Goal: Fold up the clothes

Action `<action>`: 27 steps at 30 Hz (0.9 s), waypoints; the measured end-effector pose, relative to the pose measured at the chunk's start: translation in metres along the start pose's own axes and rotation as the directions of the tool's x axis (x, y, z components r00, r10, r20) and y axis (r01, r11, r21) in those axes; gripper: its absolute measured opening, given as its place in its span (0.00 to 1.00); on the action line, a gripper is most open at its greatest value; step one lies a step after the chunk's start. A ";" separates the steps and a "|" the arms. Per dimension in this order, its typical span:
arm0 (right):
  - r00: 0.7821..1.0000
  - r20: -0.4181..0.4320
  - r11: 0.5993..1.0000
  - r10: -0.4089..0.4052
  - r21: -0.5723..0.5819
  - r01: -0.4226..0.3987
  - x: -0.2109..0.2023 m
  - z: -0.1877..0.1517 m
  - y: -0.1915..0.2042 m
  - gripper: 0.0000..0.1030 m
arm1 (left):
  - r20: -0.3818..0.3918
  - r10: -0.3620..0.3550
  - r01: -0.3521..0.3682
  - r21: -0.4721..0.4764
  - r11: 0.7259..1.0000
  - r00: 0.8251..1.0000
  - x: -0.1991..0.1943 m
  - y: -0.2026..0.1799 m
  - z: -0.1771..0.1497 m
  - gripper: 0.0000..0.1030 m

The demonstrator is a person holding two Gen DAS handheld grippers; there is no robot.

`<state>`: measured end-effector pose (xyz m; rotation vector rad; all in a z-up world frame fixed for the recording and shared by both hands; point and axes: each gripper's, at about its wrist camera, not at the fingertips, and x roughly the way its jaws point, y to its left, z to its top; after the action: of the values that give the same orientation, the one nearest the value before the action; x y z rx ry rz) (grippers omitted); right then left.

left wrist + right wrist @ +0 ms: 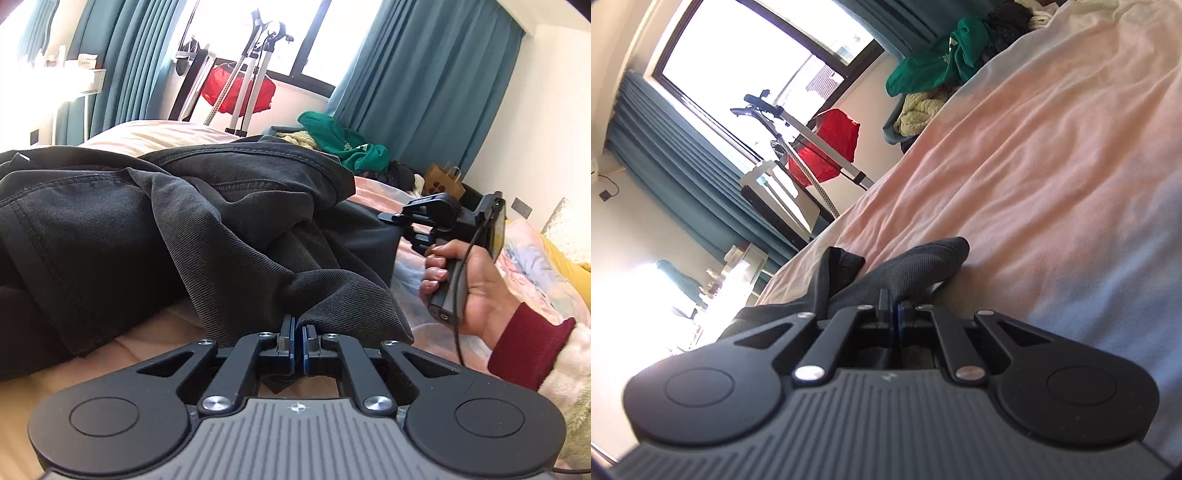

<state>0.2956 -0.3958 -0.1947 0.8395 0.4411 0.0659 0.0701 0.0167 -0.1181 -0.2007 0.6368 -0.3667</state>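
Lying rumpled on the bed, the dark trousers are stretching away forward and leftward from the left hand-held gripper, which is pinching a near edge. The right hand-held gripper is clamping another fold of the same cloth, further right and about equally near.

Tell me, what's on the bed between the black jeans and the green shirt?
In the left wrist view, only bare pink bedsheet lies between the black jeans and the green shirt.

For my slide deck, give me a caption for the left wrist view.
Left gripper pinches dark jeans on the bed; right hand holds the other gripper.
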 end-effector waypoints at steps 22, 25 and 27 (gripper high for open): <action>0.925 0.146 0.907 -0.351 0.298 0.297 -0.266 0.021 -0.119 0.05 | -0.149 -0.286 0.169 -0.527 0.833 0.947 -0.039 0.067 -0.033 0.79; 0.930 0.151 0.908 -0.336 0.316 0.276 -0.273 0.014 -0.118 0.05 | -0.055 -0.236 0.123 -0.726 0.677 0.970 -0.047 0.110 -0.044 0.80; 0.929 0.190 0.922 -0.318 0.289 0.256 -0.275 0.015 -0.106 0.05 | 0.013 -0.182 0.109 -0.842 0.528 0.983 -0.053 0.140 -0.055 0.80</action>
<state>0.0391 -0.5400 -0.1669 1.0181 0.3503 -0.3706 0.0348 0.1619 -0.1737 -1.2049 0.8438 -0.1946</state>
